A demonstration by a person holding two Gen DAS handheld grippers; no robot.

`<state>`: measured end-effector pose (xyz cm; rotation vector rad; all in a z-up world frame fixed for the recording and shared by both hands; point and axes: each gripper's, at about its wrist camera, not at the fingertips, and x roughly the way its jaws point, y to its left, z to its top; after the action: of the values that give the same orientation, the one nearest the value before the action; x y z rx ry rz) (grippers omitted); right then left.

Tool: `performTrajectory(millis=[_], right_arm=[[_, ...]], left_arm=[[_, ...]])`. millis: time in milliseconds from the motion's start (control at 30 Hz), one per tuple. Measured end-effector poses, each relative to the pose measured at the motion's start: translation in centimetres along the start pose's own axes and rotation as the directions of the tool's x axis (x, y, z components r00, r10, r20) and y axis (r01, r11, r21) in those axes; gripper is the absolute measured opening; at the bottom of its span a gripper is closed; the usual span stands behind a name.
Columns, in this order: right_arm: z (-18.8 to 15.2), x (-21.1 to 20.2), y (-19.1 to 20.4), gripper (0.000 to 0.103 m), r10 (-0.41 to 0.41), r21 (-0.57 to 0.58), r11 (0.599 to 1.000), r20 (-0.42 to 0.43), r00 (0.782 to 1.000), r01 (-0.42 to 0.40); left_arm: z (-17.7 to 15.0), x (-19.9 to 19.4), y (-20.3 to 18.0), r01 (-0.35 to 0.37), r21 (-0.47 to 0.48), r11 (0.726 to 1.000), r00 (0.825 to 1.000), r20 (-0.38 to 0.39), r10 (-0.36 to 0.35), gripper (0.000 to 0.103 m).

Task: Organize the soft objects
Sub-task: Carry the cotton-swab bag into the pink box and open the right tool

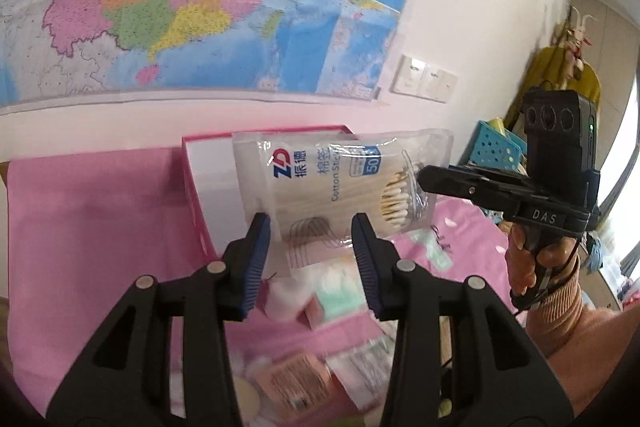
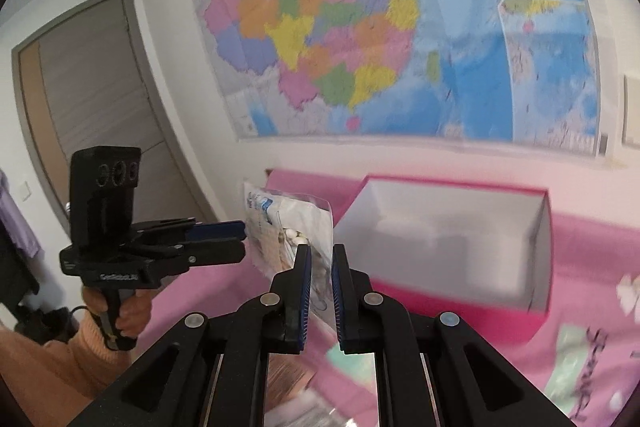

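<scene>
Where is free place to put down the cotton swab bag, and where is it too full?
The open pink box shows a bare white inside. The pink cloth left of the box is also bare. Below the left gripper, small packets crowd together. The right gripper holds the cotton swab bag in the air.

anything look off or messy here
Nothing is damaged or spilled. The cotton swab bag hangs tilted in mid-air, pinched at one edge by the right gripper, while the left gripper is open below it. Small packets lie jumbled on the pink sheet; the box looks empty.
</scene>
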<state>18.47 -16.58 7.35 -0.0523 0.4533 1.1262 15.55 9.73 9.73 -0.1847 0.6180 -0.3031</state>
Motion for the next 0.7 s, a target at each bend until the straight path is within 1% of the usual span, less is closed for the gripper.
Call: performTrajectory(millis=[100,200,333,400,500,700], right_arm=[[1.1,1.3,-1.9,0.009,-0.001,0.033,0.999,-0.010,1.000,0.001],[1.6,3.0,-3.9,0.009,0.012,0.078,0.997,-0.038,0.999,-0.009],[1.4,6.0,-6.7,0.009,0.024,0.148,0.989,-0.105,0.994,-0.008],[1.0,7.3,-7.8,0.009,0.019,0.175,0.985,-0.134,0.991,0.005],[0.4,9.3,-9.5,0.009,0.036,0.231,0.973,-0.178,0.983,0.006],[0.0,12.1,-11.0,0.011,0.027,0.263,0.964,-0.246,0.969,0.040]], left_arm=[[1.0,1.9,0.3,-0.024,0.002,1.000,0.999,-0.027,0.024,0.044],[1.5,4.6,1.5,-0.044,-0.026,0.999,0.995,-0.086,0.042,0.044],[1.3,8.0,2.8,-0.083,-0.065,0.994,0.984,-0.165,0.071,0.044],[1.0,9.2,3.3,-0.096,-0.080,0.992,0.978,-0.195,0.079,0.044],[0.8,10.5,4.0,-0.122,-0.090,0.988,0.970,-0.223,0.099,0.044],[1.0,11.5,4.7,-0.168,-0.105,0.980,0.958,-0.253,0.137,0.044]])
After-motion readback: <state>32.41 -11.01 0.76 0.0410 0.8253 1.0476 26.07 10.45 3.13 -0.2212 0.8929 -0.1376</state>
